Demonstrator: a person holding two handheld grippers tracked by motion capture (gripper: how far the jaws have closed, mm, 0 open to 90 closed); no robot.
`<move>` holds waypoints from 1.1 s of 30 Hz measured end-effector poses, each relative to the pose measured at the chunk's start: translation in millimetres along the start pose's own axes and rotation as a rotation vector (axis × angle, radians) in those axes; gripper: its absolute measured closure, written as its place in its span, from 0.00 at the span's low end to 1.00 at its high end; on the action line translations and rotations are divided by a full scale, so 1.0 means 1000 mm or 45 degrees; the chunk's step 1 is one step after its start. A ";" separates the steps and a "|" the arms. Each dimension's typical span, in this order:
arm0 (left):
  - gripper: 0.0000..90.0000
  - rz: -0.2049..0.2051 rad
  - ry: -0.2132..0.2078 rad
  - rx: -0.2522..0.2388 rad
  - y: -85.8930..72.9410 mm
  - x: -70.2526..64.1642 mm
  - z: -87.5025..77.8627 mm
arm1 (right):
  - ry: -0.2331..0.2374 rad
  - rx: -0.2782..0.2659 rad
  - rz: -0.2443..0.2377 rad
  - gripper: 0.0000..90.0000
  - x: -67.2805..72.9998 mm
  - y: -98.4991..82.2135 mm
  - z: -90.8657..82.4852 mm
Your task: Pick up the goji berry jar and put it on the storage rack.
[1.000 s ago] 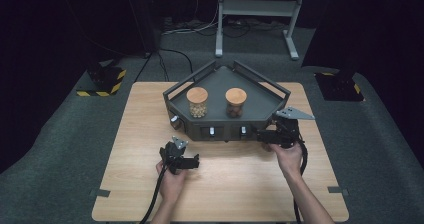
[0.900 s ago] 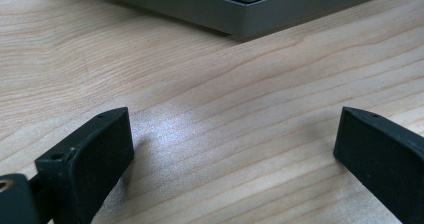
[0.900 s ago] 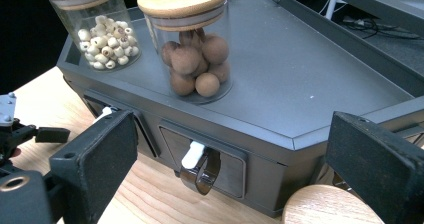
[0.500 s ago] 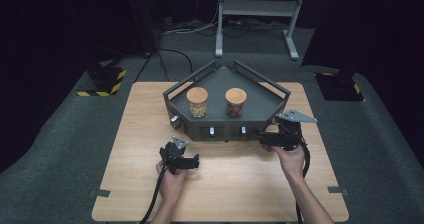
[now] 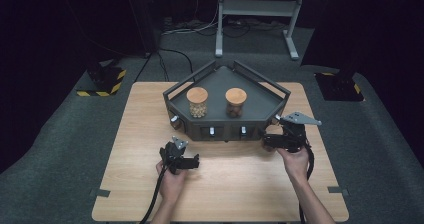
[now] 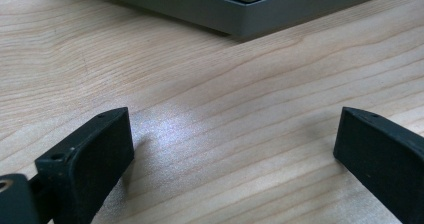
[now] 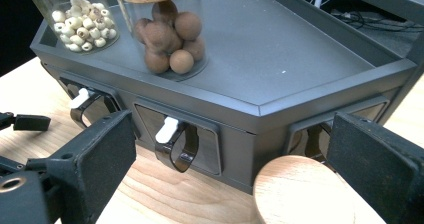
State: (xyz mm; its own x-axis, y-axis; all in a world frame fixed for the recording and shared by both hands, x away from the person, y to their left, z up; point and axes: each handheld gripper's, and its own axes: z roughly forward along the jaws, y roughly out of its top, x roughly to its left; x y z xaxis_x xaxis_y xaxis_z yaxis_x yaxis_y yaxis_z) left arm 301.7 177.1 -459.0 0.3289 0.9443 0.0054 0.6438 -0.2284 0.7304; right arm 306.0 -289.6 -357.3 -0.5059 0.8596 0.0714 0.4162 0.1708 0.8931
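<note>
Wooden round lid [image 7: 300, 191] sits by the drawer unit's [image 7: 280, 59] front-right corner, toward the table's [image 6: 200, 84] right edge. It lies between the right gripper's [image 7: 232, 134] wide-open jaws, ungripped. Barely any shift since a second ago, grasp still pending. Left gripper [image 6: 232, 121] wide open, empty.

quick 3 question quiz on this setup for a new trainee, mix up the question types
1. True or false: the left claw is shut.
2. Multiple choice: in the high view, the jar of brown balls stands on the grey stand. On which side of the jar of pale beads is it? A) left B) right C) stacked on top
3. Fill in: in the right gripper view, a round wooden ____ lies between the jaws of the right claw.

Key
1. False: its jaws stand wide apart over bare table.
2. B
3. disc
</note>
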 end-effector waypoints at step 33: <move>0.03 0.000 0.000 0.000 0.000 0.000 0.000 | -0.029 0.034 0.047 0.05 -0.025 -0.034 -0.011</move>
State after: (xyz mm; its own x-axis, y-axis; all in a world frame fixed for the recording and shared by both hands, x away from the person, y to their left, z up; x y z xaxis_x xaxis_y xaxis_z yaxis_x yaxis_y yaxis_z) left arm 301.7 177.1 -459.0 0.3290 0.9443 0.0055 0.6438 -0.2285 0.7303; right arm 296.4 -322.0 -385.0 -0.4728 0.8762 0.0939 0.4545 0.1512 0.8778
